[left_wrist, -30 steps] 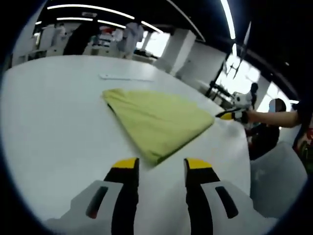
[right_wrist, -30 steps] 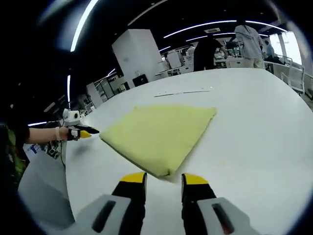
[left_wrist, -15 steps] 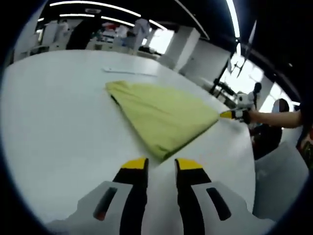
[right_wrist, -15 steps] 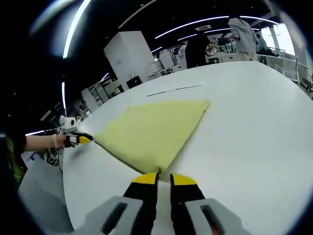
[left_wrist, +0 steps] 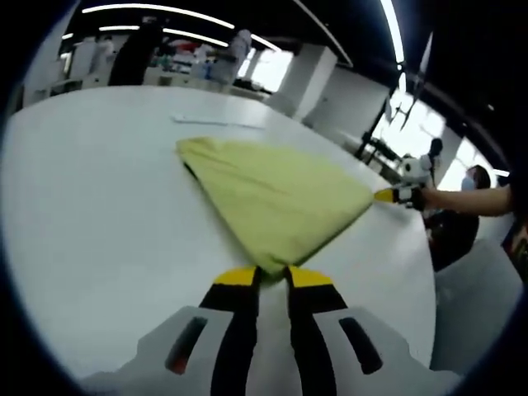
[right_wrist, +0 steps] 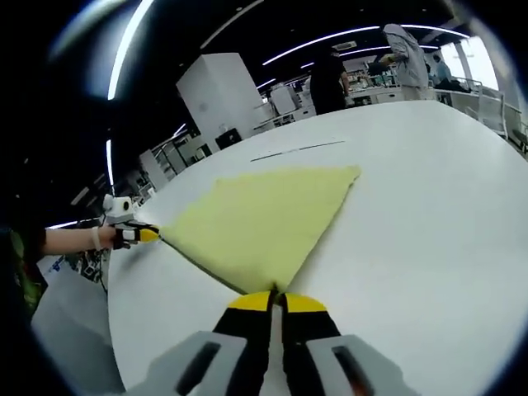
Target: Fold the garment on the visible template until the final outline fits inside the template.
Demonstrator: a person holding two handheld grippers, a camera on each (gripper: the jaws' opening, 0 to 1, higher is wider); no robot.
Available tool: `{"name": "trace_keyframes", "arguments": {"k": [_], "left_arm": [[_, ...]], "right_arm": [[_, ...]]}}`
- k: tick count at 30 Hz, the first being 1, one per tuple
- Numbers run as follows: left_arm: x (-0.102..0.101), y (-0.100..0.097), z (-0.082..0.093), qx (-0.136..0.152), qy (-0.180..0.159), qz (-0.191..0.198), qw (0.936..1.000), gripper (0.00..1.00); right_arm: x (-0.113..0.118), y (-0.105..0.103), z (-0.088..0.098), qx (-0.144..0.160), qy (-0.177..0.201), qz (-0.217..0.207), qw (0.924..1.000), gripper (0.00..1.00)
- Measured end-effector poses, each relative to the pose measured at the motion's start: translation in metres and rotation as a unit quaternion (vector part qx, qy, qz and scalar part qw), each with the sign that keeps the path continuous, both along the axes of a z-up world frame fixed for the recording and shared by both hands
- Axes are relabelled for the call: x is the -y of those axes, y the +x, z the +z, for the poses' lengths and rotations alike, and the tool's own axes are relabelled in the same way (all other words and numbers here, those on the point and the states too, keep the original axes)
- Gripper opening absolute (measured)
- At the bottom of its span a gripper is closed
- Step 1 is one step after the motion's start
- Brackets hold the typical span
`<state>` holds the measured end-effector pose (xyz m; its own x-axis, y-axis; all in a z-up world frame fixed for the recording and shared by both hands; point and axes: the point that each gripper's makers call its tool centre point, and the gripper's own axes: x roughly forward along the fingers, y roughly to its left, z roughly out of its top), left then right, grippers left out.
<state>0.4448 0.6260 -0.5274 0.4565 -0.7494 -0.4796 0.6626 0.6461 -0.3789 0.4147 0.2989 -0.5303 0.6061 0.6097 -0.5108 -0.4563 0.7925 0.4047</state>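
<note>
While one yellow garment (left_wrist: 276, 200) lies flat, two grippers (left_wrist: 273, 276) (right_wrist: 276, 300) pinch its corners.

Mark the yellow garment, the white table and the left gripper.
yellow garment (left_wrist: 276, 198): left gripper view, middle of the folded cloth.
white table (left_wrist: 91, 190): left gripper view, bare top.
left gripper (left_wrist: 272, 276): left gripper view, between its fingertips.

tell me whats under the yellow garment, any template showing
The yellow garment lies on the white table. No template outline shows around it; whatever sits beneath is covered. Each gripper, left and right, is shut on a corner.
</note>
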Motion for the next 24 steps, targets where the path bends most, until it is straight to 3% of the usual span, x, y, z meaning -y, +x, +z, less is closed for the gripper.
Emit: {"name": "trace_keyframes", "arguments": {"k": [6,14,21,24], "left_arm": [[0.001,-0.001,-0.003,-0.003,0.003,-0.004,1.0,0.02],[0.0,0.0,-0.001,0.001,0.009,-0.005,0.9999,0.0],[-0.011,0.001,0.005,0.007,0.01,-0.007,0.9999,0.0],[-0.011,-0.001,0.005,0.007,0.011,-0.012,0.9998,0.0]], "right_arm": [[0.0,0.001,-0.001,0.0,-0.002,-0.001,1.0,0.0],[0.003,0.0,0.005,0.015,-0.012,0.014,0.9997,0.0],[0.011,-0.005,0.017,0.025,-0.004,0.048,0.9985,0.0],[0.008,-0.012,0.019,0.024,-0.011,0.085,0.996,0.0]]}}
